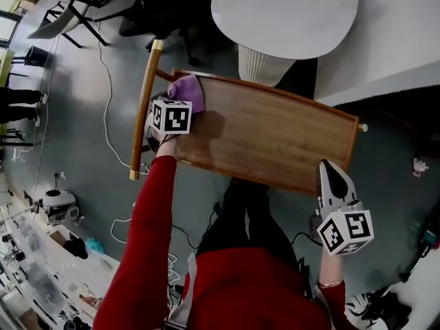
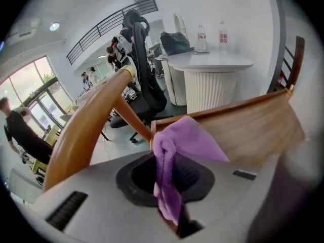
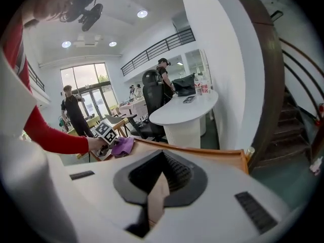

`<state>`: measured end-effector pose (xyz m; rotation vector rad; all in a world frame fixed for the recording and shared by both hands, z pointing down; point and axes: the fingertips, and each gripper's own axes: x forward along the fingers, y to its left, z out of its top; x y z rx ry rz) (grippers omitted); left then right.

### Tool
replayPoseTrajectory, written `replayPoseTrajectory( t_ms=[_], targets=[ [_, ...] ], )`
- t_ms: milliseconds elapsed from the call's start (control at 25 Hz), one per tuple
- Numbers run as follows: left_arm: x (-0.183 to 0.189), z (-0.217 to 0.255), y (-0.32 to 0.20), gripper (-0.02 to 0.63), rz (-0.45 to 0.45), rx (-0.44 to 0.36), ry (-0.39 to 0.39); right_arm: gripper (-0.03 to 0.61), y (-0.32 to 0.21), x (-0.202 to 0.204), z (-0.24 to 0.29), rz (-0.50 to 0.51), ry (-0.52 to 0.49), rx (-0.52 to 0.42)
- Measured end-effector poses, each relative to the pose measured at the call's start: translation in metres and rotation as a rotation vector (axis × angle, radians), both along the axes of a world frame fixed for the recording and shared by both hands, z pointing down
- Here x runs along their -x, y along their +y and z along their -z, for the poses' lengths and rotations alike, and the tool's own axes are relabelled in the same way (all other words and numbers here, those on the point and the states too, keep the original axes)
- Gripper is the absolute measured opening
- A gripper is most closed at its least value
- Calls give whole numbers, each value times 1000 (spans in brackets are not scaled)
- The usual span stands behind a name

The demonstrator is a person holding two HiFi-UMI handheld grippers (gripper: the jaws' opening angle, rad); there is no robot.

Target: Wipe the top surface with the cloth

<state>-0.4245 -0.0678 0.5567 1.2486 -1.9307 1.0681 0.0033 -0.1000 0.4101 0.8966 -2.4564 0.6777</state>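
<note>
The wooden top [image 1: 275, 133] of a small cart lies below me, with a round wooden handle [image 1: 144, 108] along its left end. On the top's far left corner sits a purple cloth [image 1: 189, 89]. My left gripper [image 1: 177, 108] is shut on it, and a fold of the cloth [image 2: 190, 140] runs down between the jaws and spreads onto the wood [image 2: 253, 128]. At the top's near right edge my right gripper [image 1: 331, 174] is shut, with nothing held. In the right gripper view, the right gripper [image 3: 157, 196] faces the cloth [image 3: 123, 146] across the top.
A white rounded table [image 1: 285, 12] on a ribbed pedestal [image 1: 265, 66] stands just beyond the cart. Black office chairs [image 1: 165, 5] and floor cables [image 1: 110, 115] are at the left. A wall and stairs [image 3: 298, 110] are at the right. People [image 3: 73, 110] stand far back.
</note>
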Motion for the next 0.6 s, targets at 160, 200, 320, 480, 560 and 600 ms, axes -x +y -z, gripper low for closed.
replayPoseTrajectory(
  t_ms=[160,200,320,480,560,600],
  targets=[
    [-16,32,2,52,-59,-116,34,5,9,5,9,-56,-11,-32],
    [-34,46,-2,52,-99,-161,59,5,11,1,11,-80,-14,-39],
    [-130,87,-45,52,-293,-303,202,5,15,-28,22,-180,-15,-74],
    [-295,126,-110,52,-553,-428,527,5,22,-74,36,-326,2,-109],
    [-366,135,-134,52,-596,-452,717,5,28,-98,38,-404,16,-110],
    [-395,137,-145,52,-602,-457,788,5,31,-110,39,-439,24,-111]
  ],
)
